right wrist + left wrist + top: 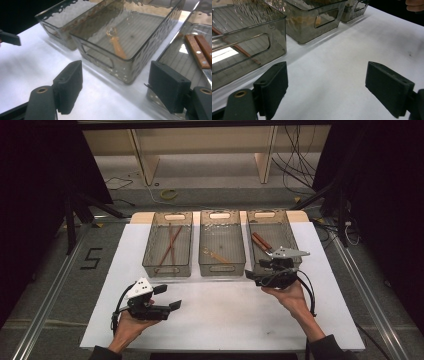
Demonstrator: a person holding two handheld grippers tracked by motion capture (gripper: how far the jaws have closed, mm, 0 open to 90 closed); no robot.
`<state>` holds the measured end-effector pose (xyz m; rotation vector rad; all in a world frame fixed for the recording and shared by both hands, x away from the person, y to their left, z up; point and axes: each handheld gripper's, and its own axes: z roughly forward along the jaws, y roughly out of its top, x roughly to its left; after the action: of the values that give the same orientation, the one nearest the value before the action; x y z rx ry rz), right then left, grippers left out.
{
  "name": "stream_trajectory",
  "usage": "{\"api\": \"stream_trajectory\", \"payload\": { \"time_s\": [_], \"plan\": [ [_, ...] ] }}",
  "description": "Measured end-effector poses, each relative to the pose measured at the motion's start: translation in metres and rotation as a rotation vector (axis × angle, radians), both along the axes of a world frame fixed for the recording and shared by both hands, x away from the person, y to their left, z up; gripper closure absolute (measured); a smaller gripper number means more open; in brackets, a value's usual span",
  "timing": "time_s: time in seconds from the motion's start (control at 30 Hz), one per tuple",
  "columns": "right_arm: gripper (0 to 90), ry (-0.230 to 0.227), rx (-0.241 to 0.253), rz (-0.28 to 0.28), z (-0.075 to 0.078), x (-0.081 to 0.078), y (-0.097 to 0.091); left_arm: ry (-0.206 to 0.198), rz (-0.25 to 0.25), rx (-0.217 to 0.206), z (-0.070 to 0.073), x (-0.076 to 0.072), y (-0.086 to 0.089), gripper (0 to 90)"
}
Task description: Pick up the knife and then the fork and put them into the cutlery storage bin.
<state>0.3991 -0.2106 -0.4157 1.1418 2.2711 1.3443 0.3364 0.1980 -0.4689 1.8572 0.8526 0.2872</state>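
Three smoky clear bins are standing side by side along the far part of the white tabletop (225, 315). The left bin (168, 245) is holding a pair of brown chopsticks (172, 242), lying crossed along its floor. The middle bin (221, 245) is holding a small wooden spoon (115, 44), lying flat near its front. The right bin (272, 237) is holding two knives with wooden handles (200, 51), lying side by side.

The person's left hand (131, 325) is holding the left claw (167, 297) over the bare tabletop, in front of the left bin and apart from it. Its jaws are standing wide apart, released, with nothing between them.

The right hand (292, 297) is holding the right claw (255, 276) at the front edge of the right bin, just beside the middle bin. Its jaws are also spread wide, and they are grasping nothing.
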Motion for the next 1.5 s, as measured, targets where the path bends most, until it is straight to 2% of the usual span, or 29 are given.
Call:
{"api": "stream_trajectory", "payload": {
  "time_s": [0.23,0.5,0.57,0.87,1.5],
  "plan": [
    [27.7,-0.020,0.035,0.023,-0.007,-0.019,-0.002,0.001,-0.023,-0.005,-0.001,-0.001,-0.003,17.5],
    [25.7,-0.029,0.068,0.035,-0.014,-0.040,-0.007,0.009,-0.028,-0.015,-0.001,-0.001,-0.002,17.6],
    [25.4,-0.043,0.071,0.030,-0.016,-0.046,-0.010,0.013,-0.029,-0.022,-0.001,0.000,-0.002,17.5],
    [23.5,-0.054,0.092,0.012,-0.027,-0.067,-0.019,0.021,-0.039,-0.037,-0.001,0.000,-0.002,17.5],
    [19.1,-0.065,0.086,-0.017,-0.034,-0.082,-0.028,0.029,-0.049,-0.041,-0.002,-0.001,-0.003,17.5]
  ]
}}
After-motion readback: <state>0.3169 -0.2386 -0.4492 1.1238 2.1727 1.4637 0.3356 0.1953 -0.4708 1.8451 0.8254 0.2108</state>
